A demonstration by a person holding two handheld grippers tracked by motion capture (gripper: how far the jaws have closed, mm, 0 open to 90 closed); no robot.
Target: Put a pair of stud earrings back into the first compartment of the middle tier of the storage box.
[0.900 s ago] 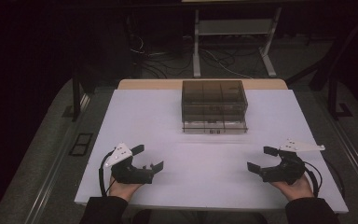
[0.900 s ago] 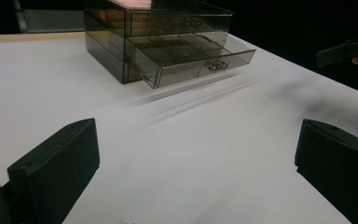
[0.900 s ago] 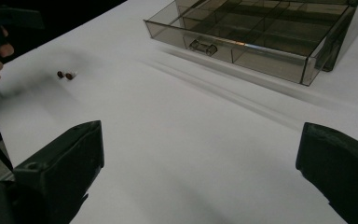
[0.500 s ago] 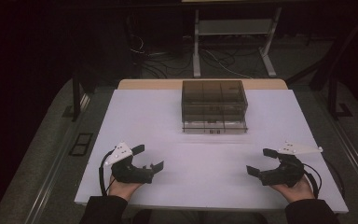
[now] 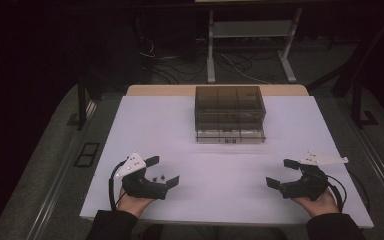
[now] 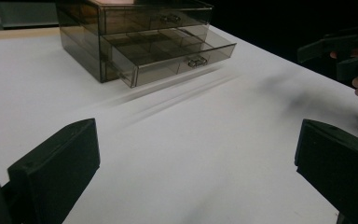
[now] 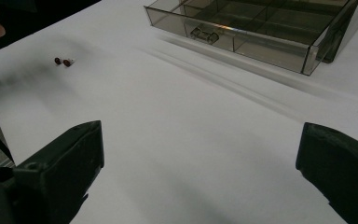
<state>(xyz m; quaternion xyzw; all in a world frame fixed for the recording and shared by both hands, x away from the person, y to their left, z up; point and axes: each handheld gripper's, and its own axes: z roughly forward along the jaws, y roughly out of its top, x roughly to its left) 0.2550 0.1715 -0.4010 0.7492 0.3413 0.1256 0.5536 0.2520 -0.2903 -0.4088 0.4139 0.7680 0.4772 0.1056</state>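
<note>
Jaws wide apart, two small pieces [image 5: 158, 177] lie between left gripper's [image 5: 164, 171].

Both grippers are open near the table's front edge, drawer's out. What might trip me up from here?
The two small dark pieces lie between the open left gripper jaws; being tiny, they may slip or scatter on closing. The bottom drawer of the clear drawer box juts out, so a low reach by the right gripper might bump it.

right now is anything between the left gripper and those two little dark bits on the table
Nothing visible. The two small dark bits lie on bare white table between the open jaws of the left gripper.
</note>
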